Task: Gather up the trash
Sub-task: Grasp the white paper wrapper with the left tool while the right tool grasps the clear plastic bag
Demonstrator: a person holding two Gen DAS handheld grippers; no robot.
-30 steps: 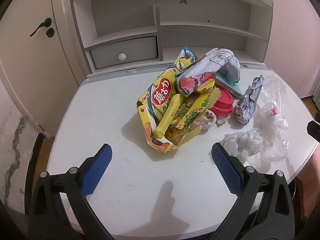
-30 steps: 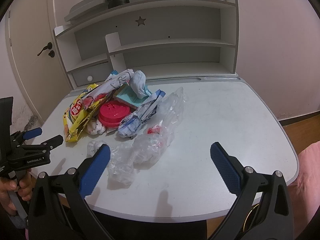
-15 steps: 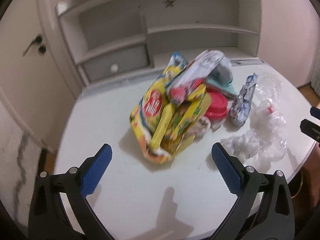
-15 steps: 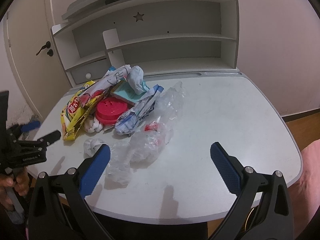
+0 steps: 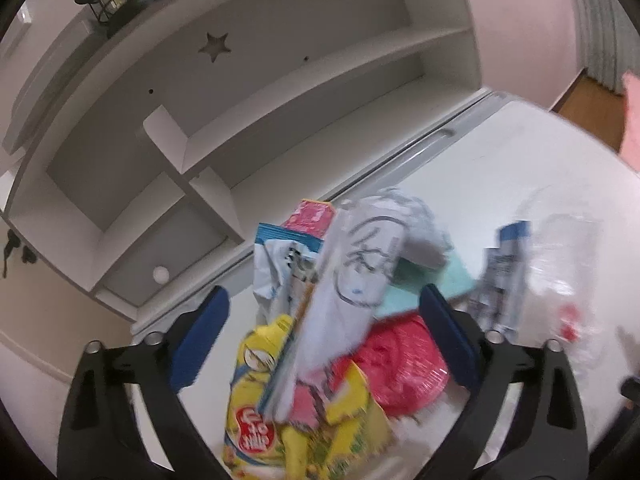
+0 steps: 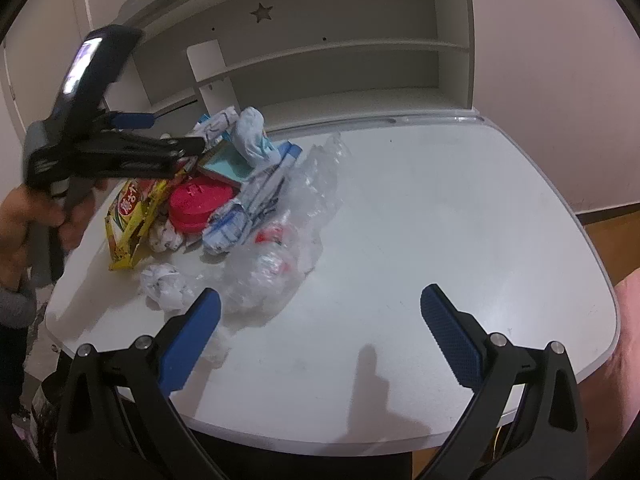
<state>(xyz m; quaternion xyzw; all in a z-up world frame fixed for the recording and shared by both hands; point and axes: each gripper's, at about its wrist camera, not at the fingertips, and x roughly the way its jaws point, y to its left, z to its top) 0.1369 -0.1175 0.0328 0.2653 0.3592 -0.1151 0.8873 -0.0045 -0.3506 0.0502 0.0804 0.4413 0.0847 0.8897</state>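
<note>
My left gripper (image 5: 324, 340) is tilted, its jaws spread wide around the trash pile (image 5: 320, 320) at lower centre: yellow snack bag (image 5: 256, 420), red lid (image 5: 400, 360). My right gripper (image 6: 320, 320) gapes empty at the frame's bottom, over bare desk (image 6: 440, 220), crumpled clear plastic (image 6: 280, 256) just upper left of it.

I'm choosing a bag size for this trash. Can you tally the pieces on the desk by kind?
Yellow snack bags: 1
Red round lids: 1
Clear plastic bags: 1
White crumpled wads: 2
Blue-and-white wrappers: 1
Teal flat packs: 1
Total: 7 that I can tell apart; the top of the heap is too tangled to count.
</note>
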